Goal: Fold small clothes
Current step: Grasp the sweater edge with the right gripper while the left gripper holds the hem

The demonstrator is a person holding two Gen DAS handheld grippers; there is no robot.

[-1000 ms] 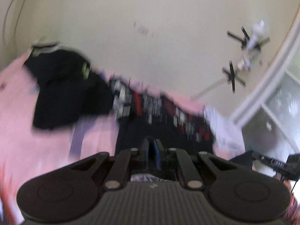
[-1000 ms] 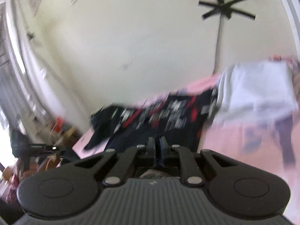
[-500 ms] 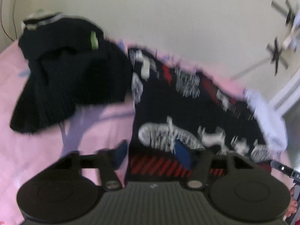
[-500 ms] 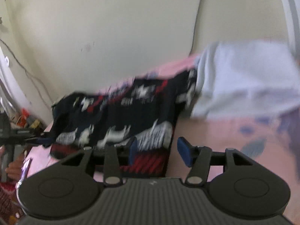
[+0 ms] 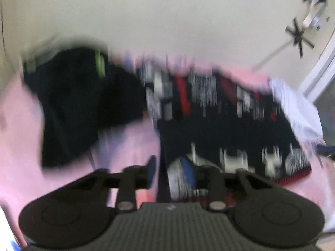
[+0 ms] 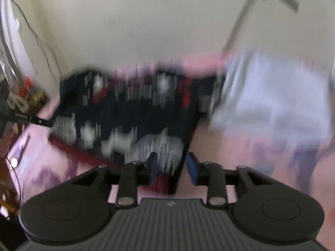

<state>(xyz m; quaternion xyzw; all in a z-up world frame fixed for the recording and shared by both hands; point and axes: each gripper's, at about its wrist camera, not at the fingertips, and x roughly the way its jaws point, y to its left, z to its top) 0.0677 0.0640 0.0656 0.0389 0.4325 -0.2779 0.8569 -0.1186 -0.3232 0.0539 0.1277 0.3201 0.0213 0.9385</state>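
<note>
Left wrist view: the left gripper (image 5: 170,170) is held open over the near corner of the patterned garment (image 5: 226,129) spread on the pink sheet (image 5: 18,146); a black garment (image 5: 71,104) lies beside.

Right wrist view: the right gripper (image 6: 171,168) is parted at the patterned garment's (image 6: 134,113) other near corner; a pale folded cloth (image 6: 272,100) adjoins it.

We are in a home, most likely a bedroom. A pink printed bedsheet (image 5: 129,142) covers a soft surface pushed up against a plain cream wall (image 5: 167,21), and clothes lie loose on it. At the far left of the right wrist view, household clutter (image 6: 25,96) sits beside trailing wires (image 6: 37,39).
</note>
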